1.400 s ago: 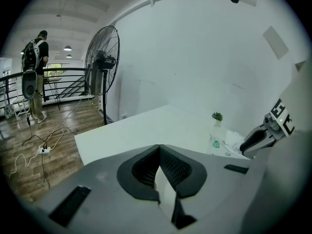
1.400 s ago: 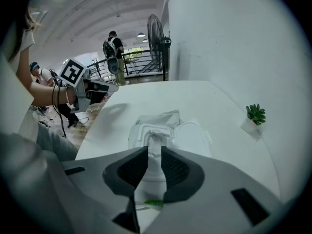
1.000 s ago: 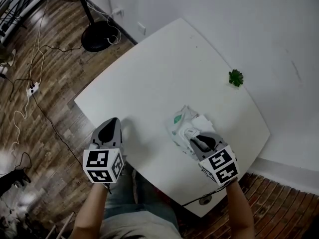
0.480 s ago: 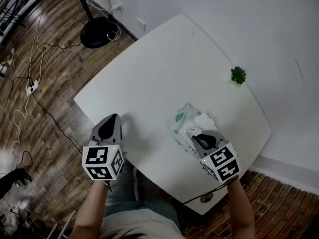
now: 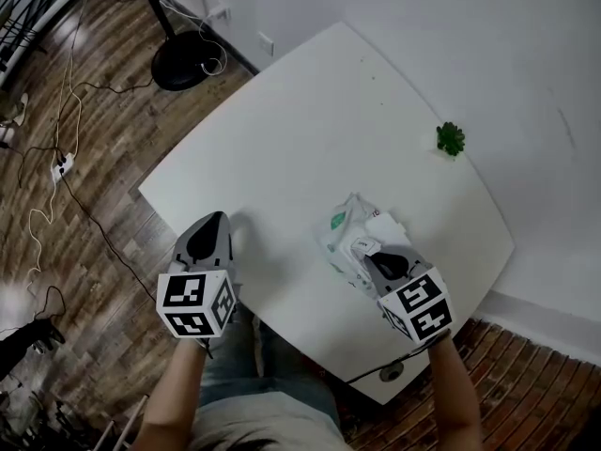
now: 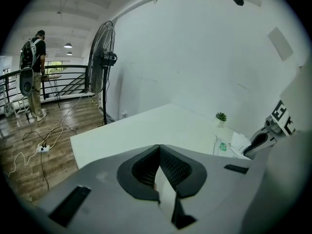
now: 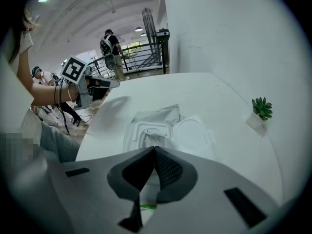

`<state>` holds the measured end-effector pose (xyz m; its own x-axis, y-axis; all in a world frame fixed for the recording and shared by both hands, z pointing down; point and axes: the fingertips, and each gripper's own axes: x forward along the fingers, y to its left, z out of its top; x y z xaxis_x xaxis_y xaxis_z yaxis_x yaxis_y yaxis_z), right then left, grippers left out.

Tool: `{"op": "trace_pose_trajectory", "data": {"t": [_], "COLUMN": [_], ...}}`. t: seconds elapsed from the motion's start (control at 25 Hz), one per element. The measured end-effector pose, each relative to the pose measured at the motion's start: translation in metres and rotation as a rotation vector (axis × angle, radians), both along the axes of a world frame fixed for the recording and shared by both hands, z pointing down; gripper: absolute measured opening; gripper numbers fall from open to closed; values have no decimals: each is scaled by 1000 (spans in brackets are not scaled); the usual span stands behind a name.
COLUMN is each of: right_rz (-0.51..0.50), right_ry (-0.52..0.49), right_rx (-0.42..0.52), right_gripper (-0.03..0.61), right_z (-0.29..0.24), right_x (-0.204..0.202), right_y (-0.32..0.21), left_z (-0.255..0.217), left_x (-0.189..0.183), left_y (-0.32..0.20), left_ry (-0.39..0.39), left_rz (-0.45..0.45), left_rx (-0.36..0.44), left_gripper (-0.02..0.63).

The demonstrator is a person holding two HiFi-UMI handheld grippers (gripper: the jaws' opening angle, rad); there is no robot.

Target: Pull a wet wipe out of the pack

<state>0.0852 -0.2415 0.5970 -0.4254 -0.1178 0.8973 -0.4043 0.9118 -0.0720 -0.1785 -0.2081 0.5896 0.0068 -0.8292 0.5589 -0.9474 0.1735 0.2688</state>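
Right gripper [image 5: 372, 255] jaws pinch a white wet wipe tuft [image 5: 362, 245] from the open white soft pack [image 5: 336, 225], seemingly ready to pull; left gripper [image 5: 214, 220] idles, jaws pressed together.

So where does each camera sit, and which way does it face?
Head view: on the person's head, facing steeply down at the table and wipe pack; forearms, left gripper, right gripper show.
Left gripper view: on that gripper, facing across the table to the wall; its shut jaws show.
Right gripper view: on that gripper, facing down at the pack; its shut jaws show.
Shared: all three catch the pack and small plant.
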Motion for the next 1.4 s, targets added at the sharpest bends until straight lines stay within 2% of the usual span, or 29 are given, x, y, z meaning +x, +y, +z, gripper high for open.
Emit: {"op": "trace_pose_trajectory", "data": {"t": [0.6, 1.4], "right_rz": [27, 120], "right_ry": [-17, -86], "right_rx": [18, 81], "right_gripper": [2, 2], "right_z": [-7, -42], "right_x": [1, 2], "right_y": [-1, -1], "left_z": [-14, -51], "left_x": [7, 17], "left_y": [-11, -15], "left_ry": [-15, -39], "left_rz": [32, 87], "left_rx": [16, 73], "left_gripper": [0, 0]}}
